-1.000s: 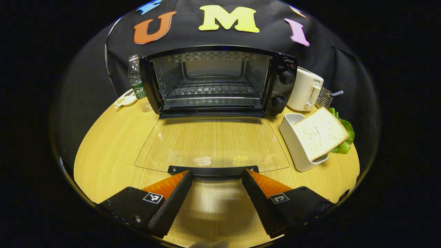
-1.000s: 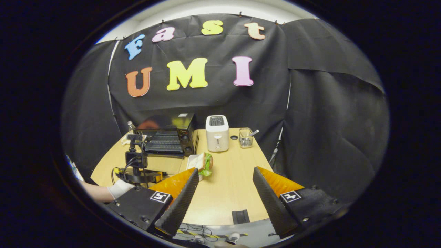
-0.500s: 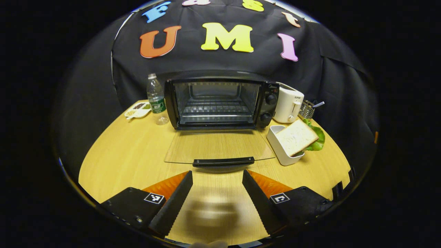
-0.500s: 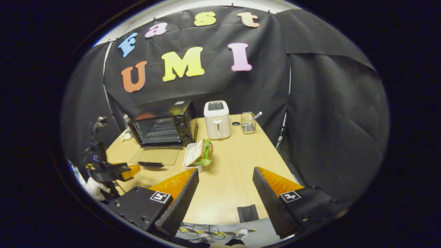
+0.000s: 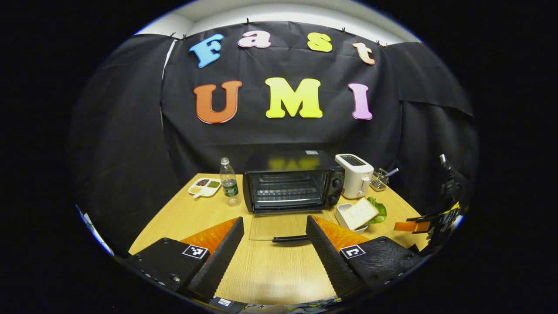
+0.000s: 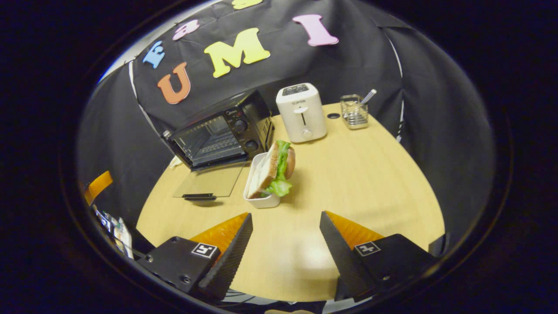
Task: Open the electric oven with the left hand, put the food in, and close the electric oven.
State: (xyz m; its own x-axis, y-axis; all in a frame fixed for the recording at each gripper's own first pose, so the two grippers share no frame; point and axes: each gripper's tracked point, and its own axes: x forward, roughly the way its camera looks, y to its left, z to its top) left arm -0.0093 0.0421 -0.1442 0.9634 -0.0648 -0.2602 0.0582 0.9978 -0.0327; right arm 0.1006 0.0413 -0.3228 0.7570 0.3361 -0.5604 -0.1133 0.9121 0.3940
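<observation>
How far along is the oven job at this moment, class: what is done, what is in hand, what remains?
Done: the oven stands open, its glass door lying flat on the table. In hand: nothing; the left gripper and right gripper are both open and empty, the right one facing the sandwich. Left: the sandwich sits in its white tray beside the door, not yet in the oven; then close the door.

Black electric oven (image 5: 293, 185) stands open, glass door (image 5: 285, 230) flat on the table; sandwich (image 6: 275, 169) leans in white tray (image 6: 258, 197) beside it
</observation>
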